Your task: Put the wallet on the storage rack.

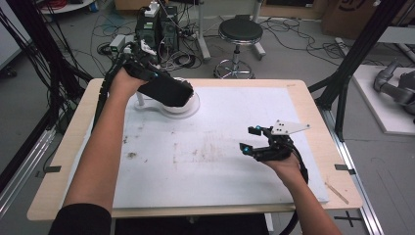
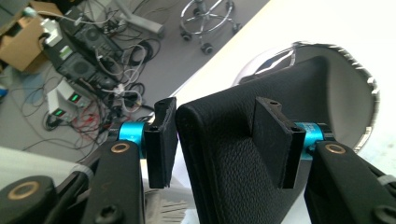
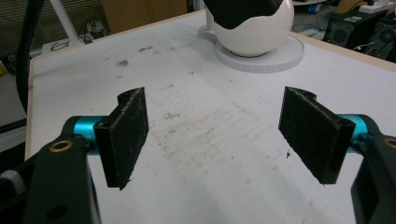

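Observation:
A black, grained case (image 1: 166,90) lies tilted in a white egg-shaped bowl (image 1: 192,104) on a round white base at the far left of the table. My left gripper (image 1: 159,83) reaches over it. In the left gripper view the case (image 2: 224,186) sits between the jaws of that gripper (image 2: 224,140). A thin gap shows at the left pad (image 2: 161,140), and the right pad (image 2: 275,140) lies along the case's side, so it is open. My right gripper (image 1: 248,138) hovers open over the mat at the right, with nothing between its pads (image 3: 126,135). It faces the bowl (image 3: 254,32) and the case (image 3: 243,11).
A white mat (image 1: 220,156) with brown smudges covers the wooden table (image 1: 63,161). A black stool (image 1: 240,32) stands beyond the far edge. Computers and tangled cables (image 2: 88,51) lie on the floor behind. Black frame posts (image 1: 350,63) rise at the right.

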{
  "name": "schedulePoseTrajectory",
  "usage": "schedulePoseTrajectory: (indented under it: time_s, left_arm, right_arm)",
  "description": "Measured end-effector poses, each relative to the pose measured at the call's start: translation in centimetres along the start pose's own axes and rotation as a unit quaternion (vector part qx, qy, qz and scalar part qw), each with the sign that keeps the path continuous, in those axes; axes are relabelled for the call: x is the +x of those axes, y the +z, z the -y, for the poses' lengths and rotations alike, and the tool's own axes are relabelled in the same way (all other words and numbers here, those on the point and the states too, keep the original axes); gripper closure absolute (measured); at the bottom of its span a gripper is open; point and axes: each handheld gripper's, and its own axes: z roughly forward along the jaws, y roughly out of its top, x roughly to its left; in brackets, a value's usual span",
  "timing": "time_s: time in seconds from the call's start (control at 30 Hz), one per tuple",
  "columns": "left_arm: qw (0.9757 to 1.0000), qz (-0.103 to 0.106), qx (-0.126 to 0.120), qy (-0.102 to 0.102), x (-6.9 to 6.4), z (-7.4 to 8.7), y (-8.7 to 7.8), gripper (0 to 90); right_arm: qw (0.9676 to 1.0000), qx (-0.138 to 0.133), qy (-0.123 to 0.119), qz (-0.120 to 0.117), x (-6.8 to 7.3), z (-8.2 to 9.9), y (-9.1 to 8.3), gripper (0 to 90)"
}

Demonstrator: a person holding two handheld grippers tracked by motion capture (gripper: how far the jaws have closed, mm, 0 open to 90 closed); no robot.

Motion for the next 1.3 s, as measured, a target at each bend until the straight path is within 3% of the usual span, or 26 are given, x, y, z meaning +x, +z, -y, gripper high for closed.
schedulePoseTrajectory:
  time_s: [0.37, 0.57, 0.73, 1.07, 1.3]
  left_arm:
    - [0.9998, -0.013, -0.003, -0.012, 0.1, 0.5, 0.8, 46.4]
    - [0.999, -0.032, -0.025, -0.014, 0.2, 0.2, -0.3, 37.5]
    - [0.9984, -0.027, -0.045, -0.018, 0.4, 0.0, -1.7, 35.1]
    - [0.9931, 0.012, -0.113, -0.027, 0.6, 0.7, -5.9, 29.0]
    - [0.9882, 0.055, -0.14, -0.031, -1.1, 2.2, -8.3, 28.1]
  right_arm:
    - [1.0, 0.006, 0.0, -0.002, 0.0, 0.1, 0.3, 24.6]
    - [1.0, 0.006, 0.0, -0.002, 0.0, 0.1, 0.2, 24.4]
    - [1.0, 0.006, 0.0, -0.006, 0.0, 0.1, 0.3, 23.9]
    - [0.9997, 0.005, 0.01, 0.02, -0.7, 0.2, -0.1, 23.4]
    - [0.999, 0.014, 0.022, 0.037, -1.5, 0.5, -0.2, 23.4]
